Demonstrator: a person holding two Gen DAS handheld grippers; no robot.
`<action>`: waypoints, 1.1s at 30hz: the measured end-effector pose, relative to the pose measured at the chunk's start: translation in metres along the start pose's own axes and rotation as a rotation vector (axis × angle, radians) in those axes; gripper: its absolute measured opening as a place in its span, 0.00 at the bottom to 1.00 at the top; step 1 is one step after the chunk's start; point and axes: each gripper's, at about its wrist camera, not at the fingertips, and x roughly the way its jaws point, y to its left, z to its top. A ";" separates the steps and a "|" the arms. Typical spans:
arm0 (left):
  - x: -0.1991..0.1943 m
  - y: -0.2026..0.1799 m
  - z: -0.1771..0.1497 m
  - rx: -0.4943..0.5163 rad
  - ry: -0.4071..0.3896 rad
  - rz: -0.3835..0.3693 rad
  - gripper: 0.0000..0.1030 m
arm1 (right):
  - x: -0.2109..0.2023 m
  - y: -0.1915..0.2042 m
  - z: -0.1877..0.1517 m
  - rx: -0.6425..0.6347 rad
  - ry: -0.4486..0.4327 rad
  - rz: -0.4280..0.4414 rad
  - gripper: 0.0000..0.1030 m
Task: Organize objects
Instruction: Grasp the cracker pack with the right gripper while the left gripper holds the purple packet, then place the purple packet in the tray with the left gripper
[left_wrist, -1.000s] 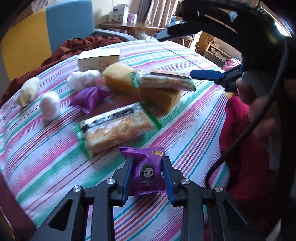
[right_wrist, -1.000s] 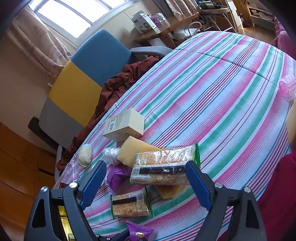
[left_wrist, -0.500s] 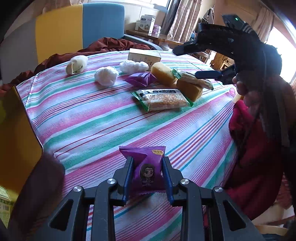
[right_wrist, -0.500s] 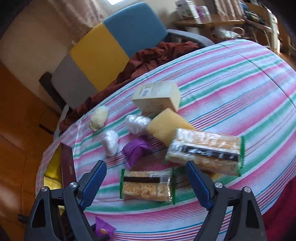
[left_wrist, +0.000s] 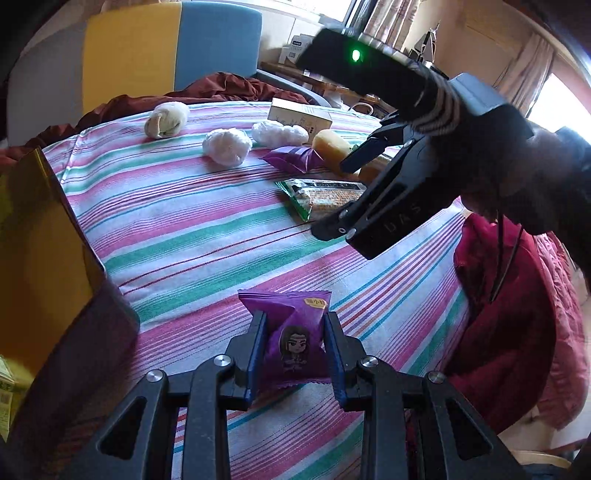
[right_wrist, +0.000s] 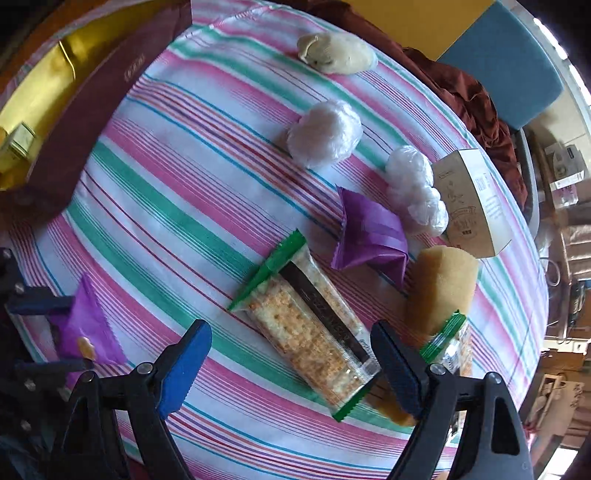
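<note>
Our left tongs (left_wrist: 293, 345) grip a purple packet (left_wrist: 291, 338); our right tongs (right_wrist: 291, 365) gape over a cracker pack (right_wrist: 306, 325), sponge (right_wrist: 439, 288) beside.

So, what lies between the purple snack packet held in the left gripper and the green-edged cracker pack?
Only bare striped tablecloth, seen in the left wrist view.

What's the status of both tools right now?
Left tool shut on purple packet. Right tool open above cracker pack. Nothing blocking.
</note>
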 end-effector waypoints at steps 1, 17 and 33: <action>0.000 0.000 0.000 -0.002 -0.002 -0.001 0.30 | 0.005 -0.003 0.000 0.001 0.013 -0.023 0.87; -0.007 -0.006 -0.006 0.020 -0.016 0.044 0.30 | 0.006 -0.007 -0.022 0.290 -0.121 0.109 0.43; -0.084 0.001 0.000 -0.022 -0.160 0.192 0.30 | 0.006 0.008 -0.029 0.393 -0.233 0.176 0.43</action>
